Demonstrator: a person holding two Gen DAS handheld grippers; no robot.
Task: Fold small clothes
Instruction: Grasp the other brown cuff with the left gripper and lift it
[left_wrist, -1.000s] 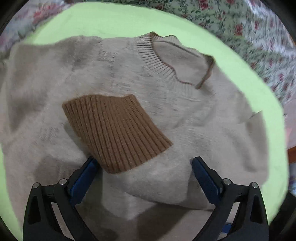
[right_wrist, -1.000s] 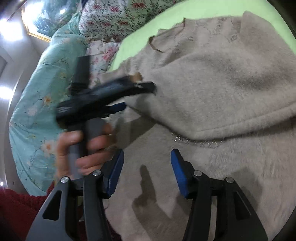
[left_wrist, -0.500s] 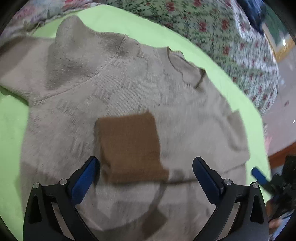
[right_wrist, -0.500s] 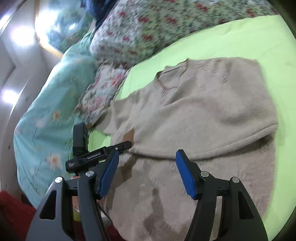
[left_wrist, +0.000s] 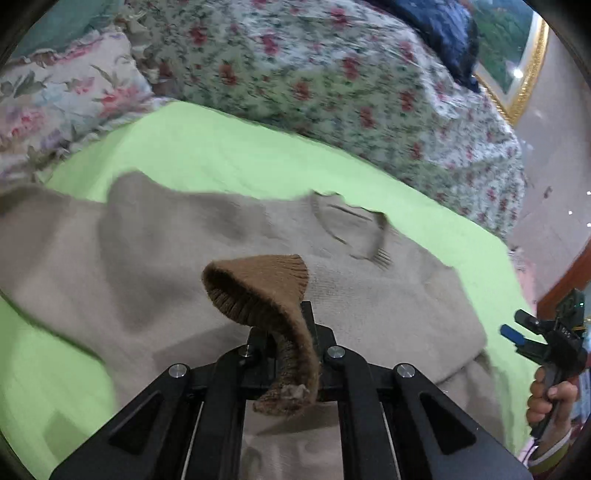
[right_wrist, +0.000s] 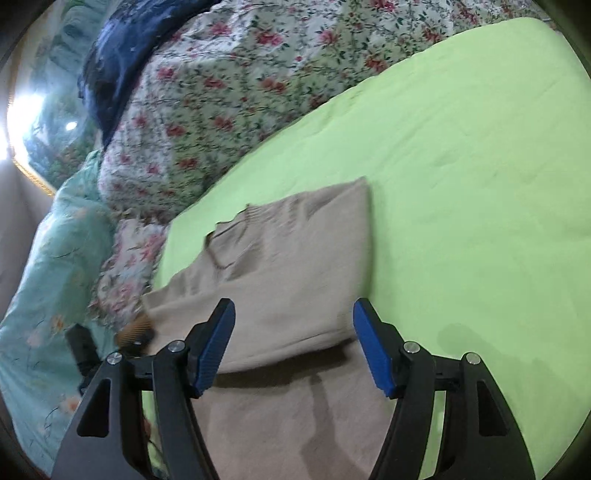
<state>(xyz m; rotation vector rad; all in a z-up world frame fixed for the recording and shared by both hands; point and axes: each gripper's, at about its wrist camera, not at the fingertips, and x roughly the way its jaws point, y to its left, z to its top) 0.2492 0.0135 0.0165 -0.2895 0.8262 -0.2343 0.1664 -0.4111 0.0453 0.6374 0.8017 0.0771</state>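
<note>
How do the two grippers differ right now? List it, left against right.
1. The left gripper is shut on the brown ribbed cuff; the right gripper is open and holds nothing.
2. The left gripper has the cuff lifted clear of the beige knit sweater; the right gripper hovers over the sweater's folded edge without touching it.
Shared: both are black two-finger tools working above the same sweater on the lime green sheet.

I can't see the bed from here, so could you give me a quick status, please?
Left gripper shut on brown cuff, lifted. Right gripper open, above beige sweater. Sweater flat on green sheet. Nothing in the way.
</note>
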